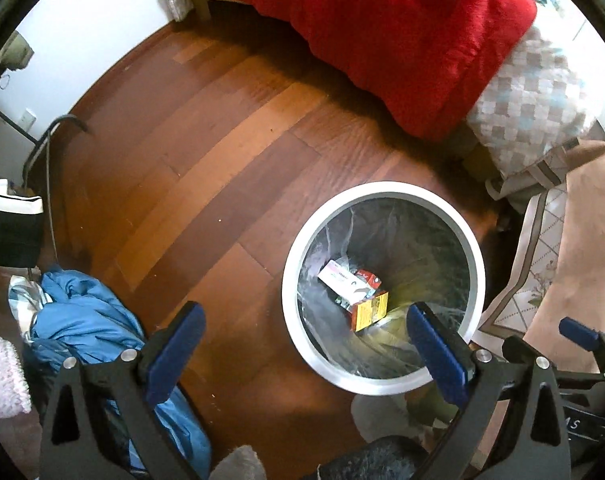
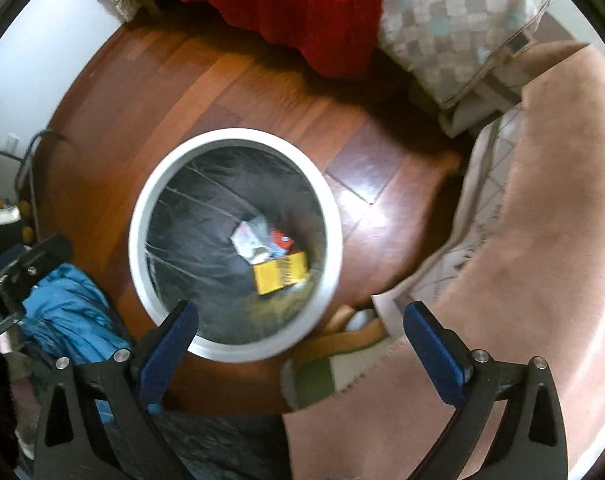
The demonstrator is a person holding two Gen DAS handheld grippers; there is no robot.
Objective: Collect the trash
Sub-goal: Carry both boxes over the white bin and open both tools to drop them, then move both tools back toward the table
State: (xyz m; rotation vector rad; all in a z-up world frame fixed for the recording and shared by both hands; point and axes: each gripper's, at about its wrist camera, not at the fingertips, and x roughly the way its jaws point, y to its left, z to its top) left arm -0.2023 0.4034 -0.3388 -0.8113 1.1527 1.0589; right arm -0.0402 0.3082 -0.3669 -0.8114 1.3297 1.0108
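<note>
A round white-rimmed trash bin [image 1: 290,264] [image 2: 136,236] with a dark plastic liner stands on the wooden floor. At its bottom lie a yellow box [image 1: 369,312] [image 2: 280,273], a white carton [image 1: 340,280] [image 2: 249,238] and a small red packet [image 1: 369,278] [image 2: 281,238]. My left gripper [image 1: 306,354] hangs over the bin's near left edge, its jaws wide open with nothing between them. My right gripper [image 2: 302,354] stands open above the bin's near right rim, also holding nothing. The right gripper's blue fingertip [image 1: 578,334] shows at the right edge of the left wrist view.
A bed with a red blanket [image 1: 402,28] [image 2: 302,0] and a checkered quilt [image 1: 530,108] [image 2: 454,24] fills the far side. A pink rug [image 2: 542,220] lies right of the bin. Blue clothing [image 1: 86,320] [image 2: 70,312] is heaped at the near left. A cable [image 1: 48,184] runs along the left wall.
</note>
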